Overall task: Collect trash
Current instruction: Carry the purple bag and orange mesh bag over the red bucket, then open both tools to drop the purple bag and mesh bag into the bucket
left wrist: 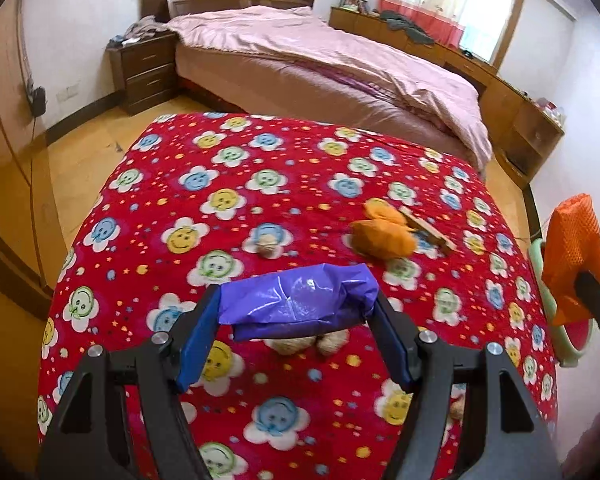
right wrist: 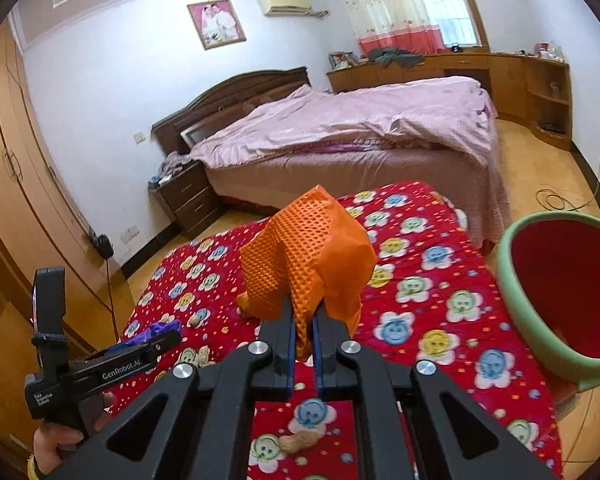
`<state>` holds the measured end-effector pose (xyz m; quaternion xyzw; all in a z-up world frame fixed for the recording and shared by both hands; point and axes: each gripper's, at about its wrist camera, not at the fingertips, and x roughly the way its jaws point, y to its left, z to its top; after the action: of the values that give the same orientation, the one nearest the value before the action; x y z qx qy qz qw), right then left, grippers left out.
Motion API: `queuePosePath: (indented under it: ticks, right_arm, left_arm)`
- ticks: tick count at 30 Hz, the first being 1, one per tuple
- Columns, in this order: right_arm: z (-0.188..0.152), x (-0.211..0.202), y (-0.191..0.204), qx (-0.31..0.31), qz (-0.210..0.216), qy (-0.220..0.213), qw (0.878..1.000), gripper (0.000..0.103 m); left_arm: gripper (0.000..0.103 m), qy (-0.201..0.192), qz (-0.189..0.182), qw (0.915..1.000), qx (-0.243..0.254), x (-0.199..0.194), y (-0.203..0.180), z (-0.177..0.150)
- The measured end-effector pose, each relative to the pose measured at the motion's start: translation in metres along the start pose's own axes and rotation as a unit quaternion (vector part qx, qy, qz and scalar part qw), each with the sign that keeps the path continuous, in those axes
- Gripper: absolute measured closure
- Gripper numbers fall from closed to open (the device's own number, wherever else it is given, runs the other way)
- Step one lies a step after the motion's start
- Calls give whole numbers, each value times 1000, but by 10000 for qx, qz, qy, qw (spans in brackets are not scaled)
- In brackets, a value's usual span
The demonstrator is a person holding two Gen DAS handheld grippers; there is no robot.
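My left gripper (left wrist: pixel 296 304) is shut on a crumpled purple plastic wrapper (left wrist: pixel 296 300) and holds it above the red smiley-flower cloth (left wrist: pixel 204 168). My right gripper (right wrist: pixel 303 316) is shut on an orange foam net (right wrist: pixel 308 248), lifted above the cloth; it also shows in the left wrist view (left wrist: pixel 572 256). A green bin with a red inside (right wrist: pixel 556 284) stands at the right of the table. More trash lies on the cloth: an orange peel heap (left wrist: pixel 384 232), a wooden stick (left wrist: pixel 432 228), a walnut (left wrist: pixel 269 248) and peanut shells (right wrist: pixel 298 442).
A bed with a pink quilt (right wrist: pixel 340 128) stands behind the table. A dark nightstand (right wrist: pixel 188 196) is at its left and a wooden wardrobe (right wrist: pixel 16 184) lines the left wall. Low cabinets (right wrist: pixel 532 84) run under the window. A cable (right wrist: pixel 556 200) lies on the floor.
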<state>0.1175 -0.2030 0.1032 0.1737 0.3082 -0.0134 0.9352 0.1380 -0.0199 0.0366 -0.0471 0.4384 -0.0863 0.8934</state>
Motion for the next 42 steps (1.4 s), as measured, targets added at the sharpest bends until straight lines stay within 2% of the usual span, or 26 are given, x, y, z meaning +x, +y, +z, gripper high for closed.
queuePosePath:
  ticks: [10,20,34,42]
  right_arm:
    - [0,-48,-43,323,-210,-424,9984,95]
    - [-5,-83,-93,724,-535,-698,9935,95]
    - [-16,-110,-169,1302,-1032,-820,9827,95]
    - [-25,-109,-214,1644,-1278,-761,9751,95]
  left_arm:
    - [31,-61,-199,9985,512,-14,-54,-6]
    - [31,-166,-537,9918,1151,-23,-126,-11]
    - [31,18,-972,9745,2023,-1,-229,-18]
    - [31,-10,-1476,9595,2400,15,-284,-24]
